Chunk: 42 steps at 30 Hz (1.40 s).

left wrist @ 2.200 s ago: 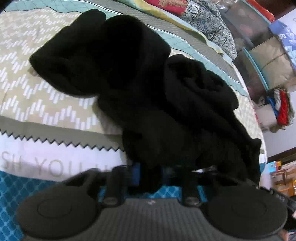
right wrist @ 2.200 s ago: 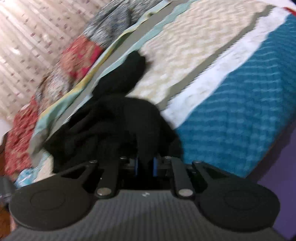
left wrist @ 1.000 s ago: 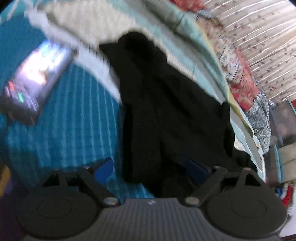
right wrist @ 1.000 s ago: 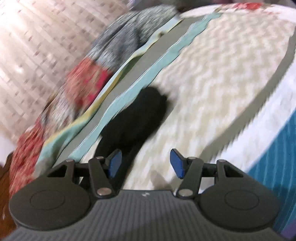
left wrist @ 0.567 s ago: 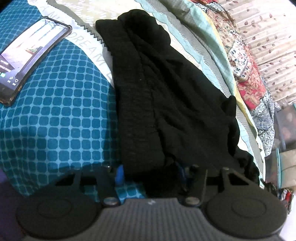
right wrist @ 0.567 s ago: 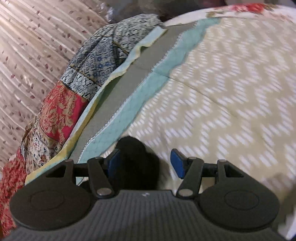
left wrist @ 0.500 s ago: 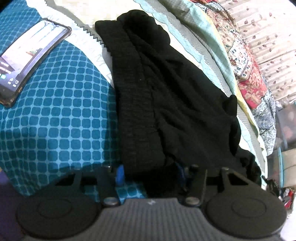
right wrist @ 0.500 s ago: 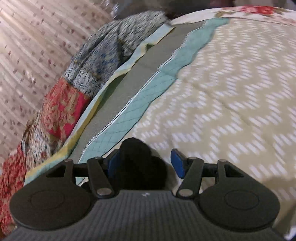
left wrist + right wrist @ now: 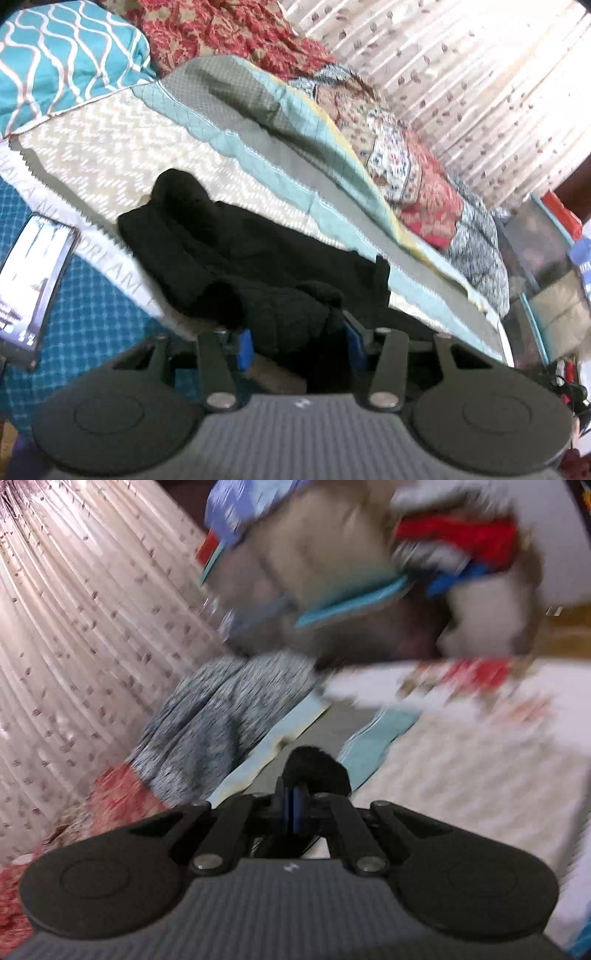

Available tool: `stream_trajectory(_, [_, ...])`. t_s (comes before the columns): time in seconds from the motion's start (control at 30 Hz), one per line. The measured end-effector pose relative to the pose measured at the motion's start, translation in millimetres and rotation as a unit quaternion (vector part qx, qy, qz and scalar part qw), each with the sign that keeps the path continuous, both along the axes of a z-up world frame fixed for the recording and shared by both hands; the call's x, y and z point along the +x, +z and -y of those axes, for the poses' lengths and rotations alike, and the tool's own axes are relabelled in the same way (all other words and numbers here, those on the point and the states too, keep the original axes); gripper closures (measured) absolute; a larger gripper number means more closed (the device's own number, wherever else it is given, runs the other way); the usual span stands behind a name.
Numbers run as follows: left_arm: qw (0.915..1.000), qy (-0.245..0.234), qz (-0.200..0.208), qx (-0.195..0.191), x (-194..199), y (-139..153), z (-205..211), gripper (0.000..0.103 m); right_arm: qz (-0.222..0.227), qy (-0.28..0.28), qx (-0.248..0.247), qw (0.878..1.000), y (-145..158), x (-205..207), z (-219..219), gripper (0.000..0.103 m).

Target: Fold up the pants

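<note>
Both grippers, left (image 9: pixel 297 341) and right (image 9: pixel 295 805), pinch the black pants (image 9: pixel 258 258).

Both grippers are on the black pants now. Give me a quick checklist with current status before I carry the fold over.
1. Right gripper clamped on cloth: ok, its pads are shut on a tuft of the black pants.
2. Left gripper has cloth: ok, a thick bunch of the pants sits between its pads, jaws closing on it.
3. Both grips on matching ends of the pants: cannot tell, neither view shows both grippers.
4. Phone clear of the cloth: ok, it lies apart on the blue bedspread.
5. Rest of the pants lying flat: not ok, bunched in ridges.
6. Right view sharp enough to steer by: not ok, blurred.
</note>
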<state>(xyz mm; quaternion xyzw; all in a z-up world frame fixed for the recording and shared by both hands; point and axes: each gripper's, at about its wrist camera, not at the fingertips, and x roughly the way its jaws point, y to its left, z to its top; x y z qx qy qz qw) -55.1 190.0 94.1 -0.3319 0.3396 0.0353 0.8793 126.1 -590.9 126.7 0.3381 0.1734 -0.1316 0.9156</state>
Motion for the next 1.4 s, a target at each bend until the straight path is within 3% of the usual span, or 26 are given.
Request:
stream_trajectory(0.3, [0.9934, -0.04, -0.105, -0.018, -52, -63, -11, 0.059, -0.102, -0.079, 0.042, 0.991, -84, -98, 42, 0.099])
stream_trajectory(0.5, [0.9916, -0.039, -0.122, -0.02, -66, -68, -24, 0.053, -0.116, -0.089, 0.085, 0.986, -100, -132, 34, 0.099])
stream_trajectory(0.6, [0.9935, -0.034, -0.108, -0.01, -72, -62, -28, 0.053, -0.115, -0.105, 0.133, 0.979, -98, -142, 39, 0.096])
stream_trajectory(0.63, [0.9946, -0.03, -0.098, -0.012, -75, -59, -30, 0.053, -0.109, -0.111, 0.161, 0.975, -98, -148, 42, 0.093])
stream_trajectory(0.7, [0.9962, -0.021, -0.08, -0.026, -80, -53, -36, 0.053, -0.087, -0.126, 0.221, 0.963, -101, -159, 46, 0.071])
stream_trajectory(0.73, [0.9969, -0.015, -0.072, -0.028, -81, -49, -38, 0.053, -0.077, -0.151, 0.244, 0.955, -102, -168, 49, 0.04])
stream_trajectory(0.77, [0.9975, -0.008, -0.065, -0.026, -82, -45, -43, 0.052, -0.062, -0.18, 0.256, 0.948, -103, -178, 50, 0.033])
stream_trajectory(0.83, [0.9983, 0.006, -0.053, -0.024, -82, -38, -52, 0.049, -0.046, -0.205, 0.267, 0.94, -103, -190, 55, 0.034])
stream_trajectory(0.9, [0.9986, 0.016, -0.045, -0.021, -78, -31, -58, 0.047, -0.067, -0.25, 0.217, 0.941, -91, -197, 53, 0.035])
stream_trajectory(0.93, [0.9989, 0.018, -0.041, -0.017, -74, -28, -60, 0.046, -0.066, -0.249, 0.187, 0.948, -83, -198, 50, 0.035])
stream_trajectory(1.07, [0.9991, 0.022, -0.037, 0.006, -51, -25, -63, 0.031, -0.074, -0.167, 0.117, 0.976, -55, -172, 27, 0.035])
stream_trajectory(1.13, [0.999, 0.026, -0.035, 0.012, -35, -27, -64, 0.024, -0.086, -0.097, 0.103, 0.986, -44, -145, 7, 0.035])
stream_trajectory(1.2, [0.9983, 0.039, -0.039, 0.018, -16, -31, -65, 0.009, -0.099, -0.006, 0.096, 0.99, -34, -111, -25, 0.035])
stream_trajectory(1.3, [0.9974, 0.053, -0.048, 0.007, 16, -41, -67, 0.003, -0.122, 0.133, 0.103, 0.978, -29, -58, -91, 0.035])
stream_trajectory(1.4, [0.9959, 0.065, -0.064, -0.003, 45, -56, -69, 0.0, -0.15, 0.25, 0.107, 0.95, -35, -4, -175, 0.035])
